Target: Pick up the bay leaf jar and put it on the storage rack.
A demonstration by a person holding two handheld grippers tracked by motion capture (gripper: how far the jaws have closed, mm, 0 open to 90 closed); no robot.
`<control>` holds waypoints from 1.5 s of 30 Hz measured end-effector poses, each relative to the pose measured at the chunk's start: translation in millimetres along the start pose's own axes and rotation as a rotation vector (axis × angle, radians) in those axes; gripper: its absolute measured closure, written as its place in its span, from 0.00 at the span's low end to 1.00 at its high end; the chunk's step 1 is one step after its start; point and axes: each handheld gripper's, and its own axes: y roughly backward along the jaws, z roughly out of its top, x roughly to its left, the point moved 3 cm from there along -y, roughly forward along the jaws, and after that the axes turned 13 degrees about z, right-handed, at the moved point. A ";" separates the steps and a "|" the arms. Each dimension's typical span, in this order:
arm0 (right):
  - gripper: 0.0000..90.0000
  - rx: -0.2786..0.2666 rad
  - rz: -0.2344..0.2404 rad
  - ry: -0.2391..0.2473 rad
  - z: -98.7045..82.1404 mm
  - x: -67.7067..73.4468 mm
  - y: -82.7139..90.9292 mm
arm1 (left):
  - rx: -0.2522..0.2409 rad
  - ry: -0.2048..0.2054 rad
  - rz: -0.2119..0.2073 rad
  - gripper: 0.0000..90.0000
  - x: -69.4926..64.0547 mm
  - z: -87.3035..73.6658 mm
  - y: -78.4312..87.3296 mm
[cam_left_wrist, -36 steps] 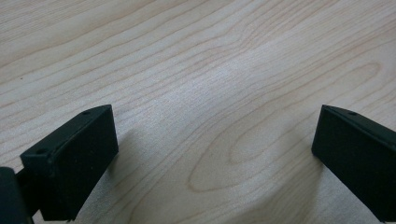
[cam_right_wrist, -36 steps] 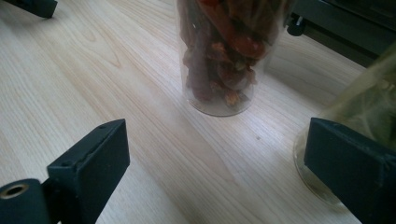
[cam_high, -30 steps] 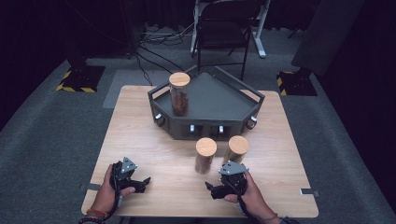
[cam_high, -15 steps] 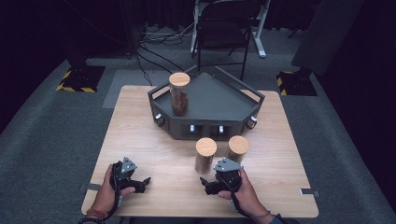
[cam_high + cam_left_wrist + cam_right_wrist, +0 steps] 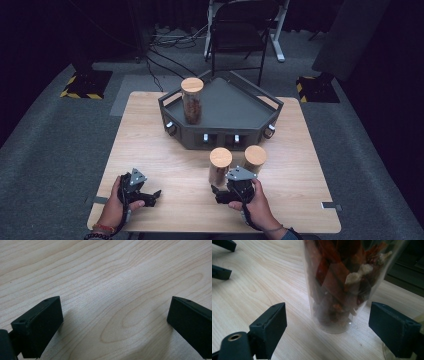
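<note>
On the desk (image 5: 150,130), the right gripper (image 5: 327,327) has been closing, its jaws either side of a clear, cork-lidded jar (image 5: 220,165) without touching; up close, red dried pieces inside. The left gripper (image 5: 112,322) rests open.

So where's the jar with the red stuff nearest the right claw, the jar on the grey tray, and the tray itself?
Nearest jar (image 5: 337,290), right gripper view: its clear wall.
Jar on tray (image 5: 192,102), high view: mid-body.
Grey tray (image 5: 235,107), high view: bare floor.
</note>
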 end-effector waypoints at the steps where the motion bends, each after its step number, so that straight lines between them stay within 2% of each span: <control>1: 0.18 -0.005 -0.005 -0.005 0.8 0.0 -0.6 | 0.000 0.001 0.000 0.00 -0.1 0.0 0.0; 8: 0.19 -0.028 -0.046 -0.027 6.8 -0.9 -6.5 | 0.000 0.000 -0.001 0.00 -0.1 0.0 0.1; 18: 0.26 -0.054 -0.120 -0.057 12.0 -1.8 -16.3 | -0.002 -0.003 -0.004 0.00 -0.5 -0.1 0.1; 27: 0.27 -0.050 -0.172 -0.075 15.4 -0.5 -24.7 | -0.004 -0.004 -0.004 0.00 -0.7 -0.1 0.1; 35: 0.28 -0.046 -0.160 -0.079 16.0 -1.9 -24.3 | -0.002 -0.007 -0.007 0.00 -0.8 -0.1 0.3; 45: 0.28 -0.037 -0.143 -0.057 16.4 -2.9 -22.6 | -0.001 -0.007 -0.006 0.00 -0.8 -0.1 0.3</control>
